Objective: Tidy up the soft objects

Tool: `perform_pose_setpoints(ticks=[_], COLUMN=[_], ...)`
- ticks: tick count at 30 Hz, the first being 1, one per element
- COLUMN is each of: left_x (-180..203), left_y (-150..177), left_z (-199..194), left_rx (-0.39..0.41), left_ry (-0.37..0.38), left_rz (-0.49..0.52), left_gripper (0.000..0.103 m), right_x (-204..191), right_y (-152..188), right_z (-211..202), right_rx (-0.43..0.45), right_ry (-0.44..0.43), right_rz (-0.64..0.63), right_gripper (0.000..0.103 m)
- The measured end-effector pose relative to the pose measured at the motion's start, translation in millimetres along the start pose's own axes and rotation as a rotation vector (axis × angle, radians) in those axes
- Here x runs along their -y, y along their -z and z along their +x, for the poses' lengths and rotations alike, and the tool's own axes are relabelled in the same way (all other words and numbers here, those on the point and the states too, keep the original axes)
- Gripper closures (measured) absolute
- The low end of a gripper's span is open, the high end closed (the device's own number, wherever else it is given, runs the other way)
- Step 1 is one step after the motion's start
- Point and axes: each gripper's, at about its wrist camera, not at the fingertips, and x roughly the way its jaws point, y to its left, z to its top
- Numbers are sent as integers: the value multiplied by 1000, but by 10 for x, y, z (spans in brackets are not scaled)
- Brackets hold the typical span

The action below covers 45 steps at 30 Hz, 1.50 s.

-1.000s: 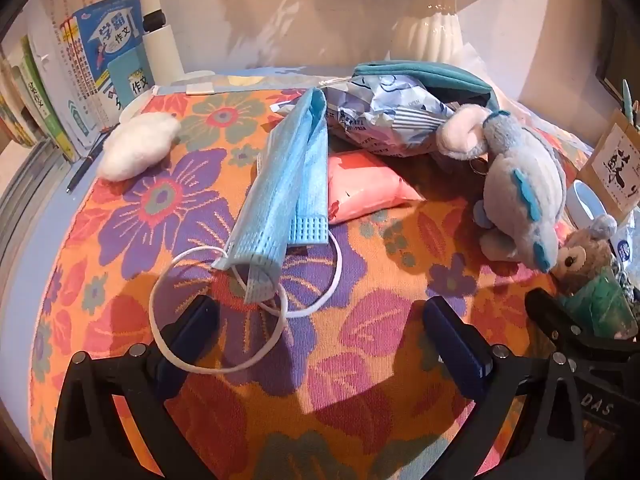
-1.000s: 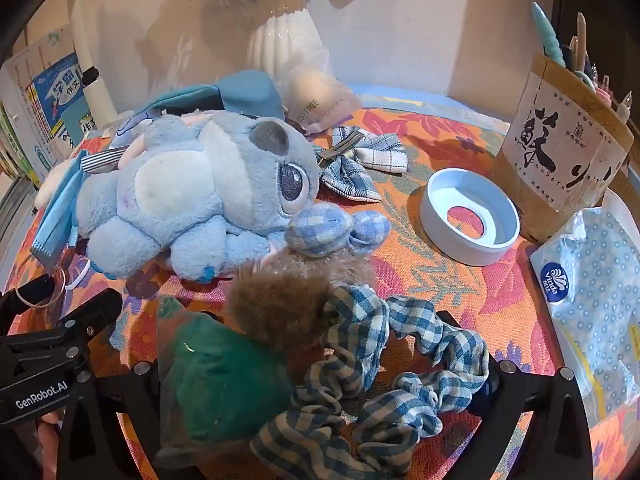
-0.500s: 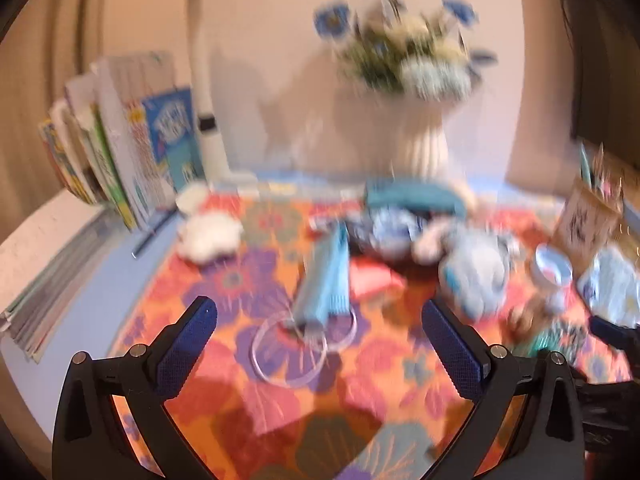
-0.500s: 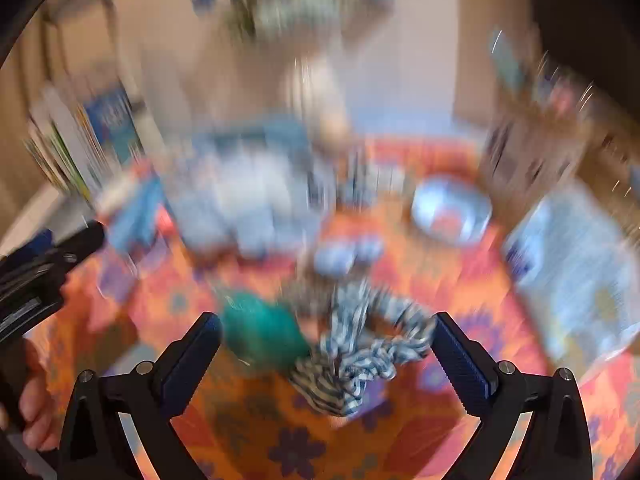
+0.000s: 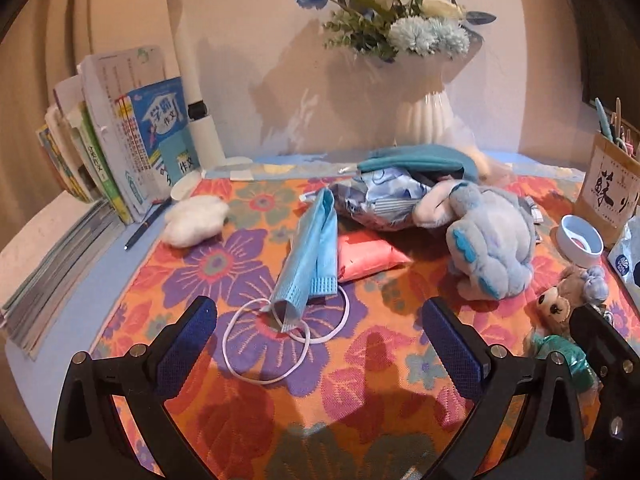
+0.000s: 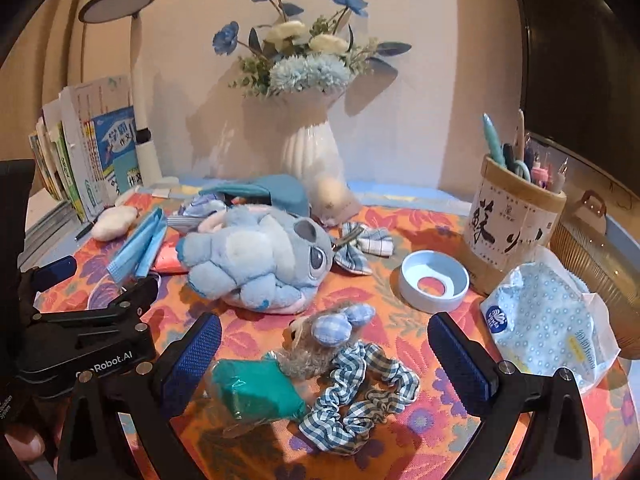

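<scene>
Evidently little is sorted yet. Both the left gripper (image 5: 316, 344) and right gripper (image 6: 324, 354) hover spread and empty. Masks (image 5: 310, 254) lie left, the plush (image 6: 256, 264) centre, the scrunchie (image 6: 360, 392) and small bear (image 6: 320, 340) near right, all scattered on the cloth (image 5: 248, 408).

Premises: a home study desk set against a plain wall. A white vase of artificial flowers (image 6: 310, 152) stands at the back centre. To the left of the vase, a row of school books (image 5: 120, 140) stands upright beside a desk lamp (image 5: 188, 72). To the right of the vase, a pen holder (image 6: 514, 216) carries pens. In front of the vase, a flowered cloth (image 5: 248, 360) covers the desk, with a plush toy (image 6: 260, 260) on it.
</scene>
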Motion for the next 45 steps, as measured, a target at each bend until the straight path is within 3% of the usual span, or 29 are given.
perform_pose_setpoints(ticks=[5,11,45], left_x=[-97,-56,-96], left_y=[15,22,16], left_z=[30,14,59], left_rx=[-21,-14,-41], left_ry=[13,8,30], left_rz=[-45,-16,-63], left_gripper=[1,1,1], right_x=[22,37,32], right_y=[2,15,19], right_z=[23,54,46], right_rx=[-7,-10,-6], right_ry=[0,4,10], right_rz=[8,13,-5], right_gripper=[0,0,0])
